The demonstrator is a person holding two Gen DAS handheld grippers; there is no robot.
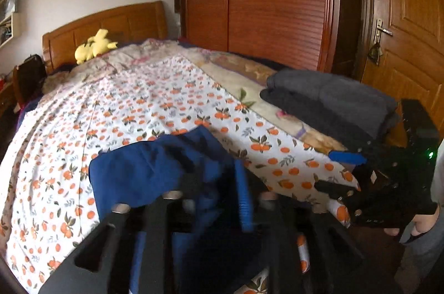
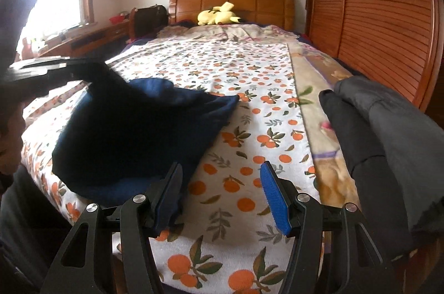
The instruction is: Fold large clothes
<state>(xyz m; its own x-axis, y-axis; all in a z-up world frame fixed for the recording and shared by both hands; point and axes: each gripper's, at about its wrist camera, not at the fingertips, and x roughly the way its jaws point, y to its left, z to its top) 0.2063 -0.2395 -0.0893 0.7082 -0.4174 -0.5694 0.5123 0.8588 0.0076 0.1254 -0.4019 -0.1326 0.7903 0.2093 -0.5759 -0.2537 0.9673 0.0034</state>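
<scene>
Blue garment (image 2: 133, 133): bunched on the bed (image 2: 249, 66), left of the folded dark pile (image 2: 388, 133).
Left tool (image 1: 213, 191): parted, cloth draped between, grip unclear.
Right tool (image 2: 222, 194): half-open, empty.

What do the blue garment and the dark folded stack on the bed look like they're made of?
Blue garment: soft matte knit, perhaps fleece or cotton jersey; it slumps in rounded folds with no shine. Dark folded stack: thicker grey and black cloth, probably sweatshirt-type knit; bulky rounded fold edges, dull surface. The weave is too blurred to confirm.
</scene>
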